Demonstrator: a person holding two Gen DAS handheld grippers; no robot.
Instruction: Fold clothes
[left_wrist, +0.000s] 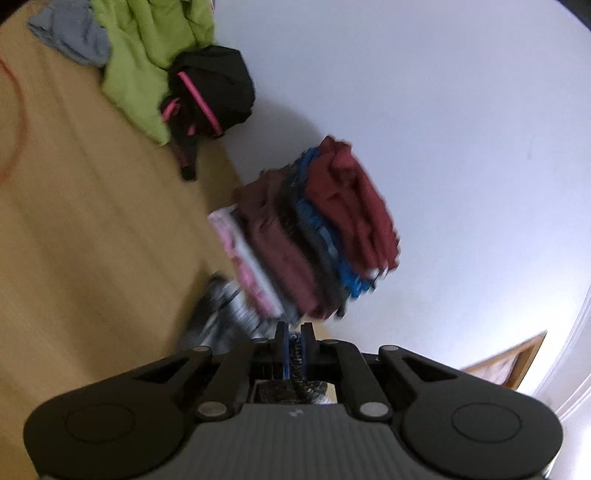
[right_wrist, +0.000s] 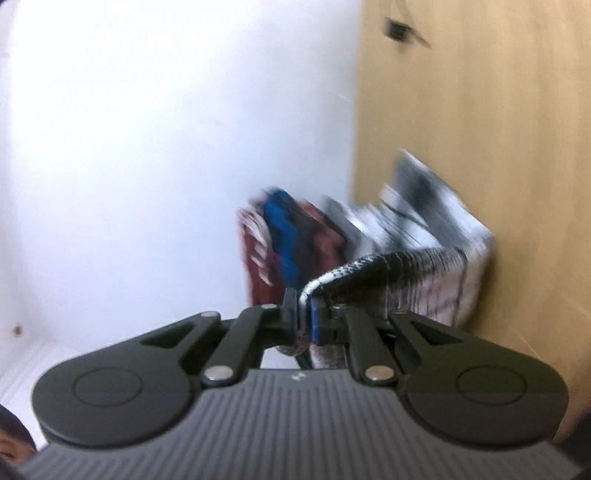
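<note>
My left gripper (left_wrist: 294, 332) is shut on a black-and-white patterned garment (left_wrist: 221, 314), a strip of it pinched between the jaws. My right gripper (right_wrist: 304, 314) is shut on the same black-and-white garment (right_wrist: 406, 266), which stretches off to the right over the wooden table (right_wrist: 498, 147). A stack of folded clothes (left_wrist: 314, 236) in maroon, blue, dark and pink layers stands just ahead of the left gripper; it also shows in the right wrist view (right_wrist: 291, 243). Both views are blurred and rotated.
A pile of unfolded clothes lies farther along the wooden table (left_wrist: 74, 221): a lime-green garment (left_wrist: 144, 55), a black one with pink stripes (left_wrist: 210, 92) and a grey-blue one (left_wrist: 70, 33). A white wall (left_wrist: 443, 110) borders the table.
</note>
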